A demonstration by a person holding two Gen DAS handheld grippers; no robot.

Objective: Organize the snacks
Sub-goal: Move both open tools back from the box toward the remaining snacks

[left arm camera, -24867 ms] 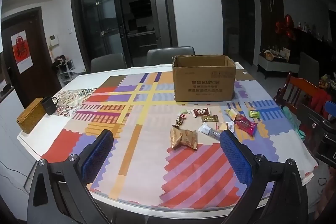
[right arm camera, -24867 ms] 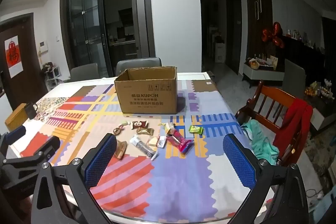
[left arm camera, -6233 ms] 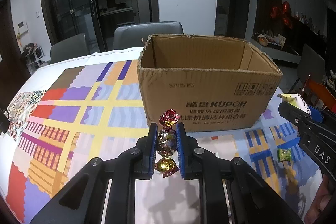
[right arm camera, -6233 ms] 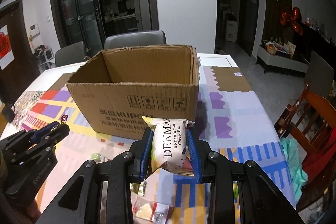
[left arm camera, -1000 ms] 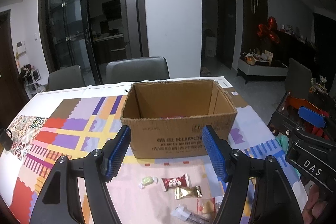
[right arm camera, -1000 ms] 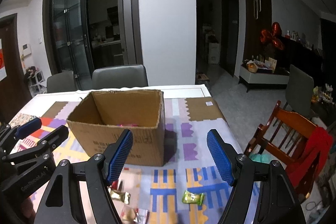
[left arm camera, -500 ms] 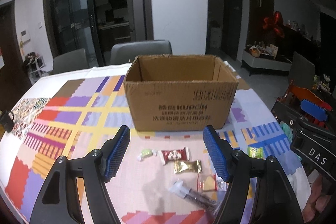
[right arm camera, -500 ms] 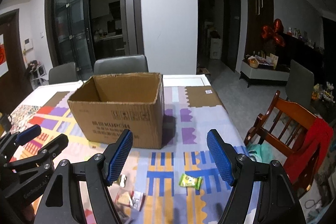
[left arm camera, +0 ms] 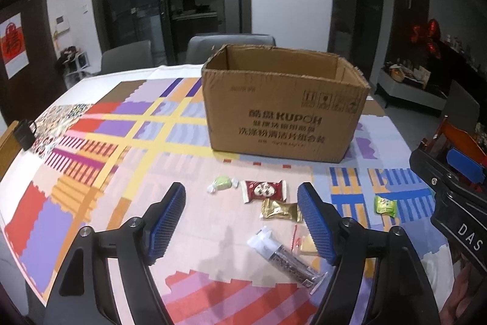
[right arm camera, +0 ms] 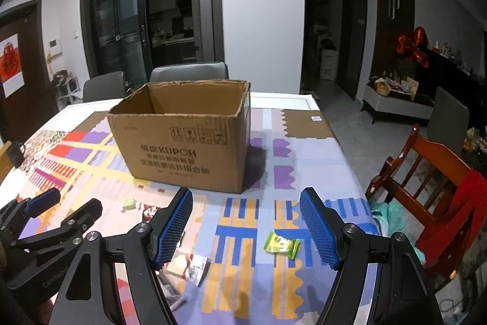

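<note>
An open cardboard box (left arm camera: 283, 118) stands on the patterned table mat; it also shows in the right wrist view (right arm camera: 182, 142). My left gripper (left arm camera: 242, 220) is open and empty above loose snacks: a pale green candy (left arm camera: 221, 184), a red packet (left arm camera: 264, 190), a gold packet (left arm camera: 280, 210), a clear wrapped bar (left arm camera: 287, 259) and a small yellow packet (left arm camera: 306, 242). My right gripper (right arm camera: 246, 229) is open and empty above a green packet (right arm camera: 281, 244), which also lies at the right in the left wrist view (left arm camera: 385, 205).
A wooden chair (right arm camera: 426, 172) with red cloth stands at the table's right edge. Grey chairs (left arm camera: 231, 46) stand behind the table. A dark mug (left arm camera: 26, 134) sits at the far left. The table edge (left arm camera: 18, 258) runs close on the left.
Both grippers have dropped lower and closer to the snacks on the mat. Both stay open and empty.
</note>
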